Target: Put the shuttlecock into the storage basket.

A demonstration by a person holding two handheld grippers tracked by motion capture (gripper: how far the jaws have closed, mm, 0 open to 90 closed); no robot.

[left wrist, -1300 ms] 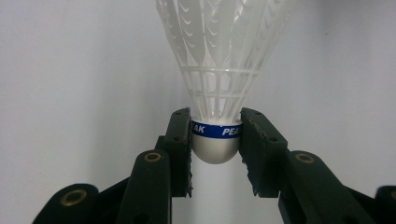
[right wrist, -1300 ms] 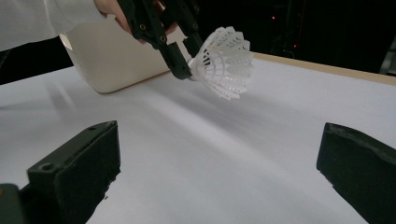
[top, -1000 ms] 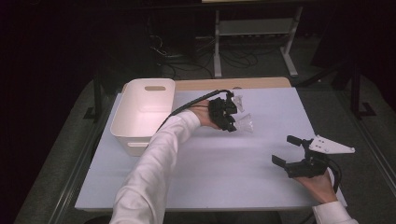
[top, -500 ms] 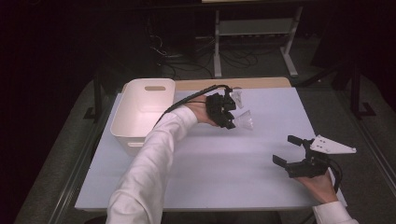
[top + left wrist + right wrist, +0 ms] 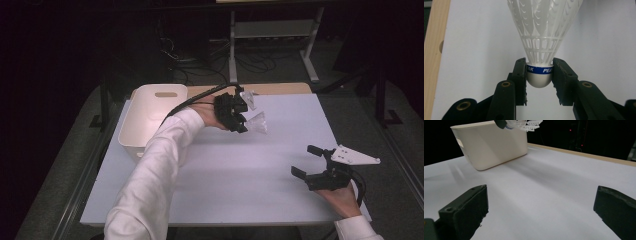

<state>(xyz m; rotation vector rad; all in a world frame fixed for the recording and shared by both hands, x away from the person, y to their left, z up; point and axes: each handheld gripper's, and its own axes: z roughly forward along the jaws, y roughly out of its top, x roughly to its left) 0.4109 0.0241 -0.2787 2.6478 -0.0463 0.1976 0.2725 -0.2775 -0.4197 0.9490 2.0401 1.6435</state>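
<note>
the left gripper [image 5: 240, 114] is clamped on the shuttlecock [image 5: 541, 50] by its cork, above the table [image 5: 225, 190] at the bin's [image 5: 150, 117] 3 o'clock. pickup looks done; dropping it in remains. the right gripper [image 5: 311, 161] is open, holding nothing.

White plastic feather-pattern shuttlecock [image 5: 544, 27], lattice skirt, grey-white rounded cap, blue band with white lettering. Black left gripper [image 5: 539, 75], black right gripper [image 5: 314, 164] with grey plate. Cream plastic bin [image 5: 150, 117]. White worktop [image 5: 240, 175], light wood edge. White sleeve [image 5: 150, 185].
</note>
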